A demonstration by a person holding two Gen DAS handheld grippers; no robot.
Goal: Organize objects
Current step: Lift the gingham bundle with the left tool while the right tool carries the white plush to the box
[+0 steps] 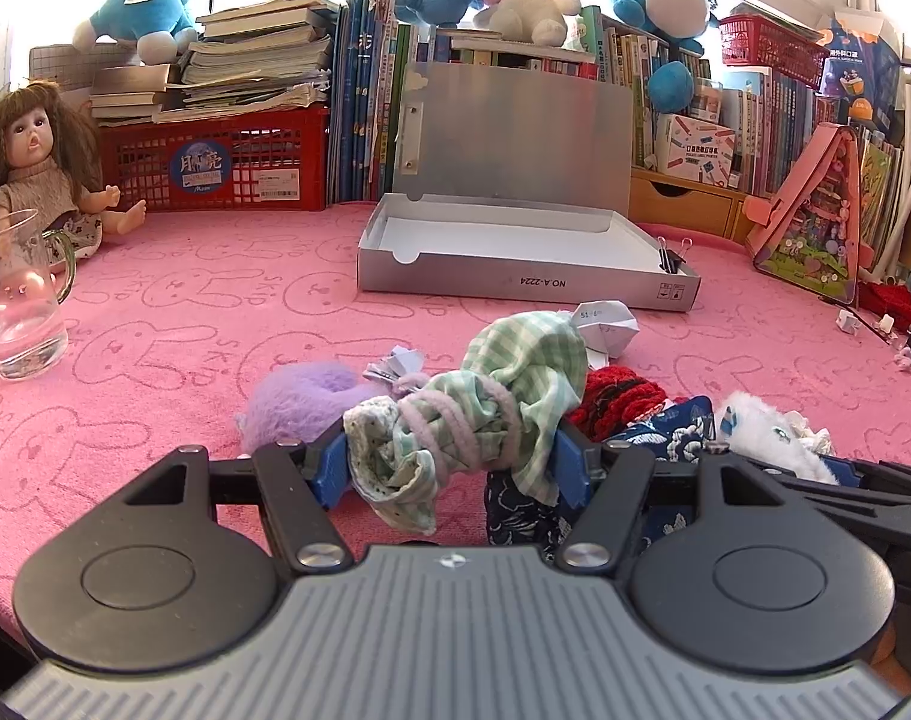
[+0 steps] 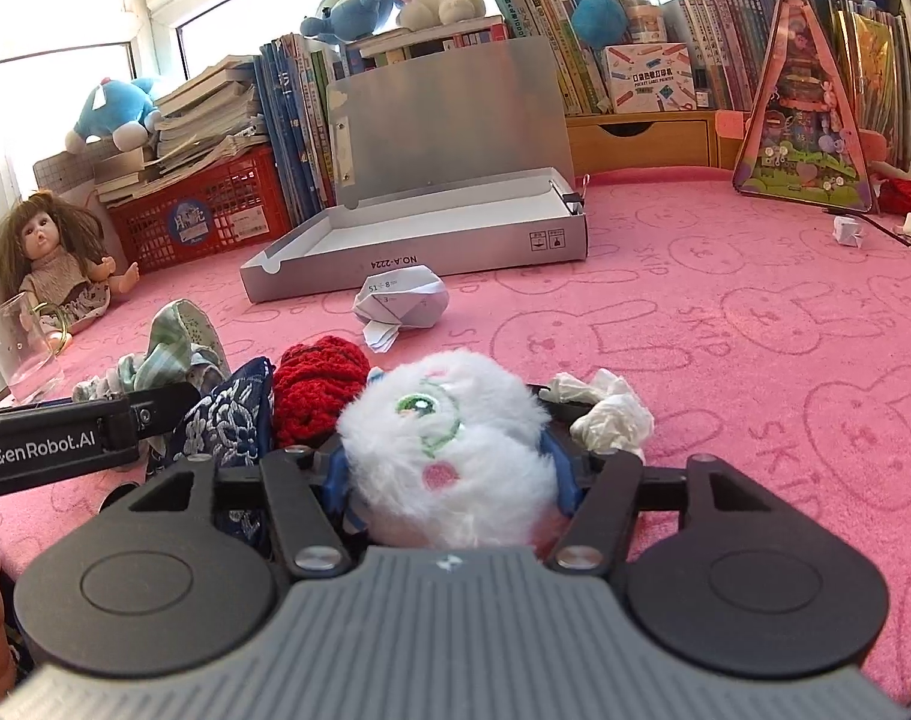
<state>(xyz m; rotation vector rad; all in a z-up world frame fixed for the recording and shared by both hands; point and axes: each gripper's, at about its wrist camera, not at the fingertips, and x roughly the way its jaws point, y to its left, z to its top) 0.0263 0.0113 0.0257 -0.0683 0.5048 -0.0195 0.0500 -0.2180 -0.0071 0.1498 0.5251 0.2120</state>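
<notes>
My left gripper (image 1: 452, 456) is shut on a green checked cloth bundle (image 1: 491, 402) tied with lilac cord, held low over the pink mat. My right gripper (image 2: 449, 468) is shut on a white fluffy plush (image 2: 449, 450) with a green eye. Between them lie a red knitted piece (image 2: 317, 384), a navy patterned cloth (image 2: 227, 420) and a purple fuzzy item (image 1: 299, 396). A folded paper (image 2: 401, 303) lies in front of the open silver box (image 2: 413, 252). The left gripper body shows in the right wrist view (image 2: 59, 450).
A glass mug (image 1: 20, 300) and a doll (image 1: 41, 174) are at the left. A red basket (image 1: 215, 162), books and plush toys line the back. A crumpled tissue (image 2: 605, 414) lies by my right finger. A pink triangular toy case (image 2: 806, 108) stands right.
</notes>
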